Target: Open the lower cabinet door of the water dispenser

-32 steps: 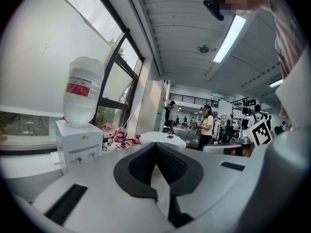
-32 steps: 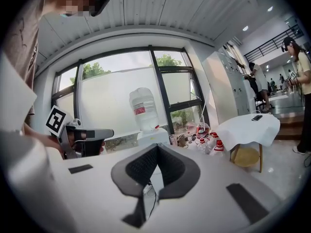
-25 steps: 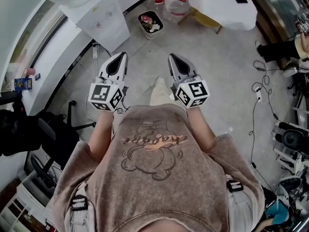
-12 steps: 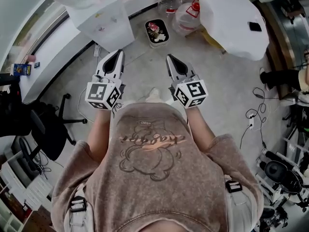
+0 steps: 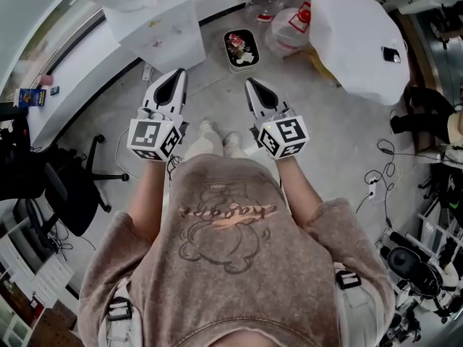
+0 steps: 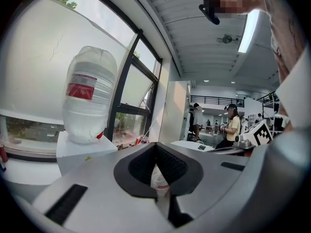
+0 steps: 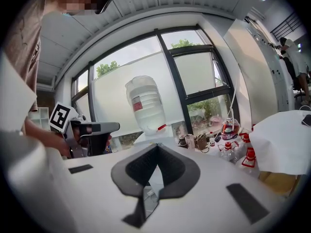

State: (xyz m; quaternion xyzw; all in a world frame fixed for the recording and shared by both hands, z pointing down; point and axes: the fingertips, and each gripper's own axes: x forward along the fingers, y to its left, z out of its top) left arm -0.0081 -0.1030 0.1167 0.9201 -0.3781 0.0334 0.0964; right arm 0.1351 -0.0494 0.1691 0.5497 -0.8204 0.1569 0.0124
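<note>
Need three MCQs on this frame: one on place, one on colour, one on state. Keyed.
1. In the head view, the water dispenser stands:
A) ahead, on the side of the left gripper
B) at the bottom edge
C) out of view

2. The dispenser's bottle has a label coloured:
A) blue
B) red
C) green

3. The right gripper is:
A) open wide
B) shut on a door handle
C) shut, holding nothing

Key:
1 A: the head view shows it up front at the left.
2 B: a red band shows in the left gripper view.
3 C: its pads meet with nothing between them.
</note>
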